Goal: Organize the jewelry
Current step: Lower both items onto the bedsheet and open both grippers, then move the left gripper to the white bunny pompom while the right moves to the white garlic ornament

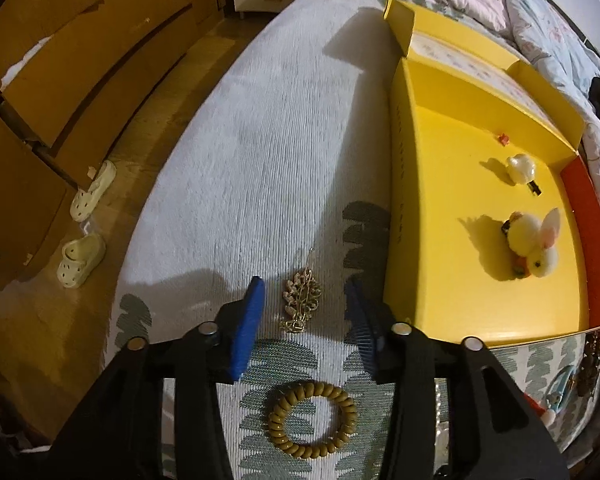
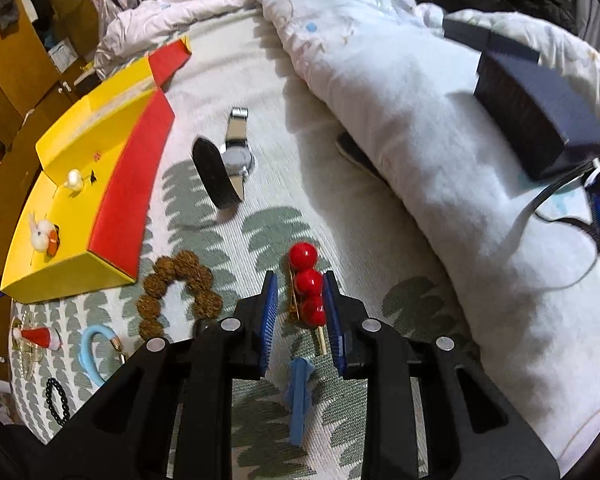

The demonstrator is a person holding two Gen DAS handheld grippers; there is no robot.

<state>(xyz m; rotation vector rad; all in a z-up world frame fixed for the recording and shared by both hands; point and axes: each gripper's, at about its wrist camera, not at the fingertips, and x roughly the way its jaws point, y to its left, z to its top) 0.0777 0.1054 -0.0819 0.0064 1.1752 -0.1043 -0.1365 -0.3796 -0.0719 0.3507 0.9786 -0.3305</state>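
Right gripper [image 2: 298, 304]: jaws narrowly apart, straddling the red-bead hair clip [image 2: 307, 290]. Right pad looks to be touching the beads, left pad just clear, so not clamped as far as I can tell. Left gripper [image 1: 306, 308]: jaws wide apart, gold leaf brooch [image 1: 301, 304] lying between the tips on the bedspread [image 1: 260, 160], no contact.

Likely step: grab each piece and move it to the yellow box [image 1: 460, 160], which sits at 1 o'clock from the left gripper and 10 o'clock from the right.

How to do it well:
- Right: close on the middle bead, not the gold pin underneath. Round, glossy beads will probably squirt out if caught off-centre.
- Left: the brooch is flat and thin with a loose pin, so come down until the pads touch the fabric, then close slowly across the body.
- Lift straight up and clear the box wall before releasing.

Near to far, right view: blue clip [image 2: 299, 388] at 6 o'clock, brown bead bracelet [image 2: 176, 292] at 9, watch [image 2: 232, 156] at 11. Left view: coiled hair tie [image 1: 312, 420] at 6 o'clock.

Hard to make out:
- Whether the brooch clasp is open or shut.
- Bead contact on the left side, in shadow.
- Small orange item in the box, too small to identify.
- Items at the frame edges are cut off.
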